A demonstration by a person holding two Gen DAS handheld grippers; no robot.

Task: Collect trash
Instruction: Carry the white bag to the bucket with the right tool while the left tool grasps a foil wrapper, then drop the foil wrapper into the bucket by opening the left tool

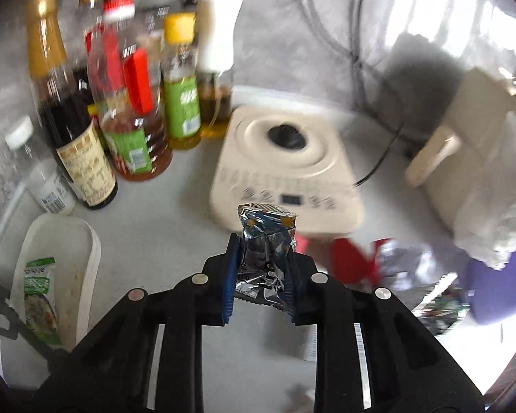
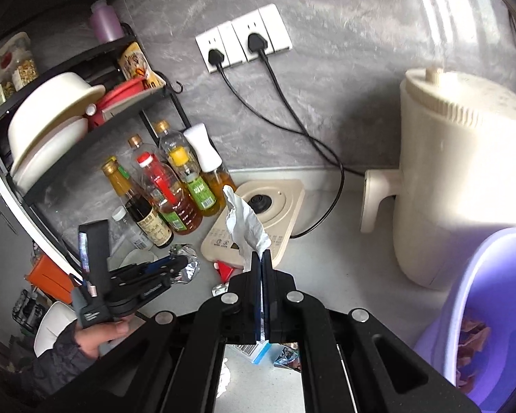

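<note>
My left gripper is shut on a crumpled silver foil wrapper, held upright above the counter in front of the cream appliance base. From the right wrist view the same left gripper and foil wrapper appear at lower left, held by a hand. My right gripper is shut on a crumpled white tissue that sticks up from its tips. A purple bin with trash inside stands at the right. More red and foil scraps lie on the counter.
Several sauce and oil bottles stand at the back left. A cream appliance base and its cream jug sit on the counter, with cables running to wall sockets. A white tray holds a green packet. A dish rack stands left.
</note>
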